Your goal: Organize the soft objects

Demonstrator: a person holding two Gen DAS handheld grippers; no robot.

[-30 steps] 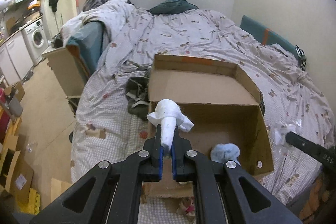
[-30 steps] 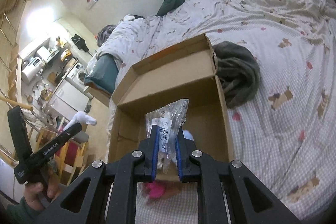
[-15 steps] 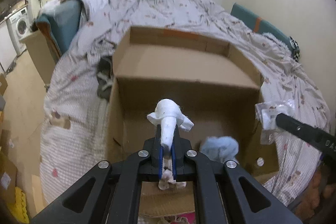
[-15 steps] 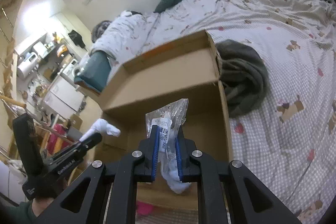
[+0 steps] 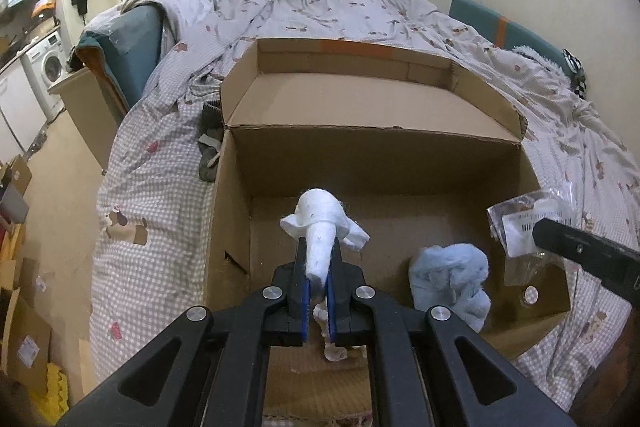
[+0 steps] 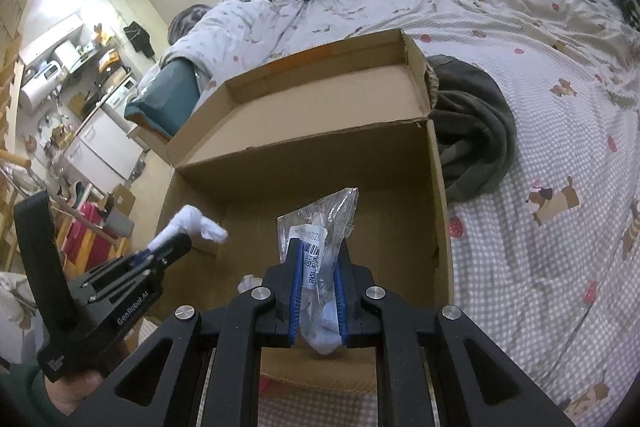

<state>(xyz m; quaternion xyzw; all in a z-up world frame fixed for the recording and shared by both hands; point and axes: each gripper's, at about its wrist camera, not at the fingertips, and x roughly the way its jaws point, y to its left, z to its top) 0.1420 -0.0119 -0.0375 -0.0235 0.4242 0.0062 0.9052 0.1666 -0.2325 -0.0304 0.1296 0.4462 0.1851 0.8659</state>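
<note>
Cardboard box (image 5: 236, 227) lies open on the bed (image 5: 152, 167), directly ahead of and below both tools. The left hand-held gripper (image 5: 318, 267) pinches a white sock (image 5: 320, 227), its long axis running along the fingers over the left half of the box. The right hand-held gripper (image 6: 318, 271) clamps a clear plastic bag (image 6: 320, 223) holding a pale sock, over the right half. A light blue fluffy sock (image 5: 452, 279) already sits on the box floor, nearer the right tool, so each load looks ready to drop in
</note>
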